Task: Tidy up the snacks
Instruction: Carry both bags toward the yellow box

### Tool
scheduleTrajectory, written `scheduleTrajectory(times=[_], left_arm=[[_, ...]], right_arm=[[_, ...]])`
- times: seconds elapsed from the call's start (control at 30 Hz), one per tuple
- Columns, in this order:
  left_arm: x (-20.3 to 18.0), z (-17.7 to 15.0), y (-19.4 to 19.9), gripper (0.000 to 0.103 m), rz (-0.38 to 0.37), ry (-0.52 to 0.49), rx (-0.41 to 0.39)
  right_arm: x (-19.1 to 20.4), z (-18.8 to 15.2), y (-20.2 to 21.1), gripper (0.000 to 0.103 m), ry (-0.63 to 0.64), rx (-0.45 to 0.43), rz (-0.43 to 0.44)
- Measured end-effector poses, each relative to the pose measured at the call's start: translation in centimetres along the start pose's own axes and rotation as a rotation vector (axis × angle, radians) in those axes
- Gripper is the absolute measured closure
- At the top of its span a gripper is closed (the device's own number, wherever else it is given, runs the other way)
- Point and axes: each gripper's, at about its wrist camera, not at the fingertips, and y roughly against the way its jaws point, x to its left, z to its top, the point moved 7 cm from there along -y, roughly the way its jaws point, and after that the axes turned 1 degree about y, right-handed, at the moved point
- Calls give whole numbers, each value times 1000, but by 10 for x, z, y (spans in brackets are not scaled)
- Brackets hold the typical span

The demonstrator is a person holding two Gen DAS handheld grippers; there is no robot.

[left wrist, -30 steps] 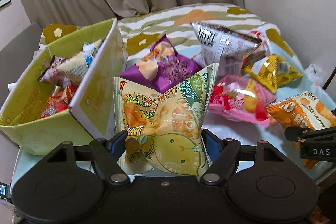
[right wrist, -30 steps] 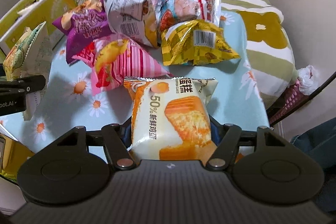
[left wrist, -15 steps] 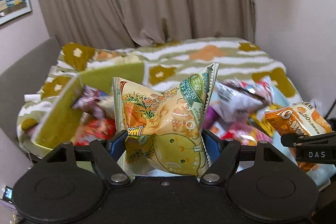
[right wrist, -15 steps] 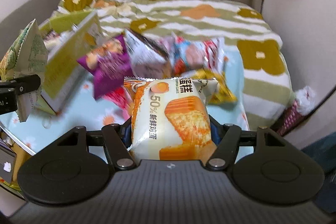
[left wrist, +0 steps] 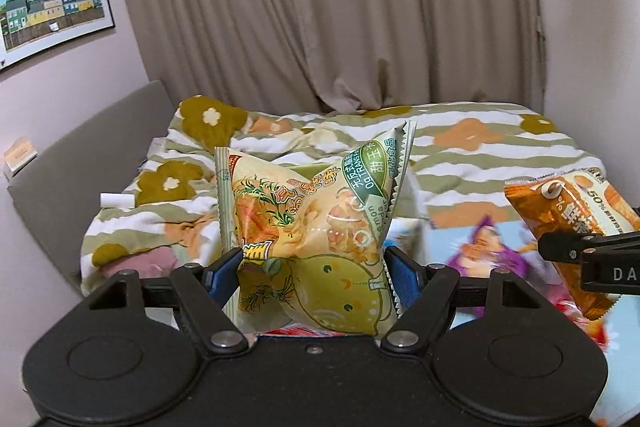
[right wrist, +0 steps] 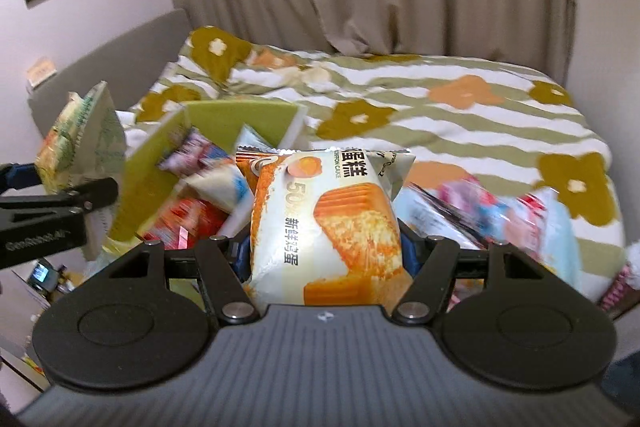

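Note:
My left gripper [left wrist: 312, 269] is shut on a yellow-green corn snack bag [left wrist: 312, 227] and holds it upright in the air. My right gripper [right wrist: 324, 251] is shut on an orange and white cake packet [right wrist: 328, 223]. That packet also shows at the right of the left wrist view [left wrist: 568, 211], and the corn snack bag at the left of the right wrist view [right wrist: 80, 143]. The green storage box [right wrist: 232, 123] with several snacks inside lies below, between the two grippers. Loose snack bags [right wrist: 500, 215] lie blurred on the light blue table at right.
A bed with a striped flower blanket [right wrist: 460, 95] lies behind the table. Beige curtains [left wrist: 320, 7] hang at the back. A grey headboard [left wrist: 80, 147] and a framed picture [left wrist: 52, 3] are at left. A purple snack bag [left wrist: 480, 251] lies on the table.
Both grippers have risen and tilted upward with their packets. The table and box have dropped low in both views, and the curtain and wall now fill the top.

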Motion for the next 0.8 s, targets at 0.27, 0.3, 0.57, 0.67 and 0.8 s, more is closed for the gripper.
scheduleTrajectory(times=[0.27,0.3,0.57,0.67,0.8], left_arm=[[53,7,-57,23,-33,-21,80],[56,6,-65,23,-46,-28,94],[72,-7,-124,10,-160,-70,207],[74,-13,-127,1,-213,-81,204],[80,-25,-123,1,-264,-47,219]], right_arm=[[78,38,-48,22,19,0,29],[86,41,-55,22,16,4,28],[121,40,-95,22,-51,53,-45],[125,34,-103,22,-80,72,-76],[125,27,-109,22,-105,95,-100]])
